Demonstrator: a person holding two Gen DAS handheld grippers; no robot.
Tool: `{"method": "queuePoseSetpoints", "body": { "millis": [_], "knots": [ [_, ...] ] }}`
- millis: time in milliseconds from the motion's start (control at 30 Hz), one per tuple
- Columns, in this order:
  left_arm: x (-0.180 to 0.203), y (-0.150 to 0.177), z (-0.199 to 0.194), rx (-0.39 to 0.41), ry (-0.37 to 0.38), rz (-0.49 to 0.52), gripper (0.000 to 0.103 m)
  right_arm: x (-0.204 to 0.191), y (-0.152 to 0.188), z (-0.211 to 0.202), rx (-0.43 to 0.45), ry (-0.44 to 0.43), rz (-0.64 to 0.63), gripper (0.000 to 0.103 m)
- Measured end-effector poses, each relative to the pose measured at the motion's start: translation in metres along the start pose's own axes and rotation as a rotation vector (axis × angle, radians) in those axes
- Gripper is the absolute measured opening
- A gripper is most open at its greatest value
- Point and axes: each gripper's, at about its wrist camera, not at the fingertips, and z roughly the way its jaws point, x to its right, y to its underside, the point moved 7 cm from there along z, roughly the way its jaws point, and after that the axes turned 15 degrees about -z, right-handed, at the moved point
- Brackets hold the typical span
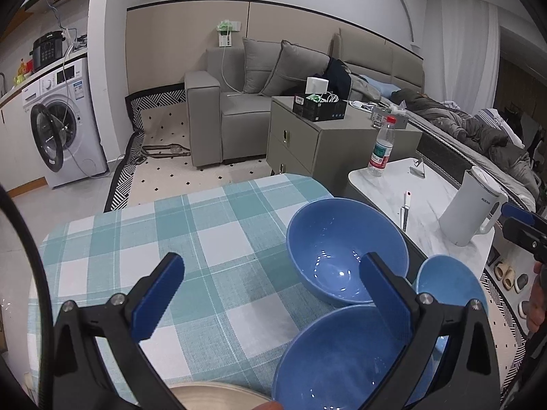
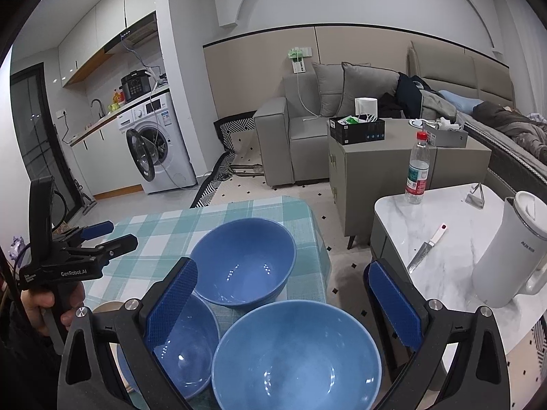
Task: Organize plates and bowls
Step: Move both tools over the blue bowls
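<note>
Up close, three blue bowls sit together on the checked surface [image 2: 160,235]: the far bowl [image 2: 243,261], the near bowl [image 2: 295,355] and the left bowl [image 2: 186,345], the last resting on what looks like a blue plate, though little of it shows. All three stand upright and empty, just beside one another near the surface's right edge.

The right tool [image 2: 278,304] hangs over them with its blue pads spread wide, holding nothing. The left tool [image 1: 270,294] is likewise spread wide and empty, above the checked cloth to the left of the bowls; in the right wrist view its black body reads "GenRobot.AI", gripped by a hand [image 2: 41,307].

A pale rounded rim [image 1: 212,393] shows at the bottom of the left wrist view; I cannot tell what it is.

On the marble side table [image 2: 441,273] stand a white kettle [image 2: 509,256] marked "AUX", a clear bottle [image 2: 417,171] with a red cap and a red-and-green label too small to read, and a knife [image 2: 427,247] lying flat.
</note>
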Motion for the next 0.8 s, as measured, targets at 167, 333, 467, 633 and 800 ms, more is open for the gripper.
{"method": "queuePoseSetpoints", "body": {
  "millis": [167, 333, 467, 633, 800],
  "knots": [
    [0.0, 0.0, 0.014, -0.021, -0.003, -0.005, 0.103, 0.004, 0.001, 0.017, -0.032, 0.002, 0.004, 0.102],
    [0.002, 0.0, 0.025, -0.039, -0.007, 0.008, 0.103, 0.012, 0.003, 0.036, -0.065, 0.005, 0.016, 0.102],
    [0.003, -0.001, 0.034, -0.054, -0.012, 0.014, 0.103, 0.018, 0.006, 0.052, -0.093, -0.004, 0.036, 0.102],
    [0.004, -0.001, 0.048, -0.079, -0.017, 0.026, 0.103, 0.018, 0.008, 0.071, -0.126, -0.007, 0.029, 0.102],
    [0.005, 0.003, 0.061, -0.114, -0.022, 0.051, 0.101, 0.016, 0.008, 0.087, -0.147, -0.012, 0.019, 0.102]
  ]
}}
